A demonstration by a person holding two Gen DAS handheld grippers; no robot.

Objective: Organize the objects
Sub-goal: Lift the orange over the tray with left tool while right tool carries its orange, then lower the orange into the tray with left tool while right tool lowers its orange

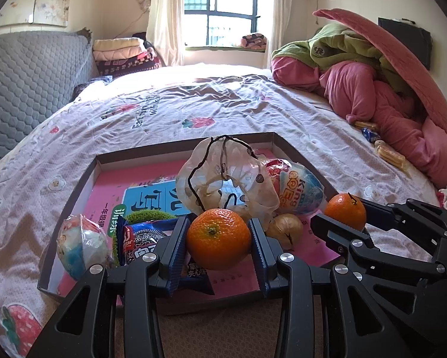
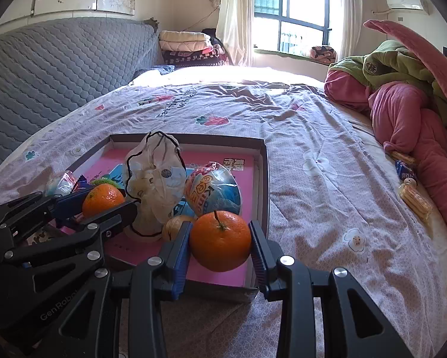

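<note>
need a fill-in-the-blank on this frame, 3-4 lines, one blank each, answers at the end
1. Each hand-held gripper, left and right, is shut on an ____.
2. The shallow box sits on a ____.
3. The fruit in the right hand-held gripper has a short ____ sticking up from its top.
4. The crumpled plastic bag has a ____ drawstring.

Answers: orange; bed; stem; black

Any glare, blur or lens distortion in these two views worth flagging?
Left wrist view: window blown out, sunlit far bed sheet washed out, edges bowed with dark corners. Right wrist view: same glare at the window; both oranges sharp.
</note>
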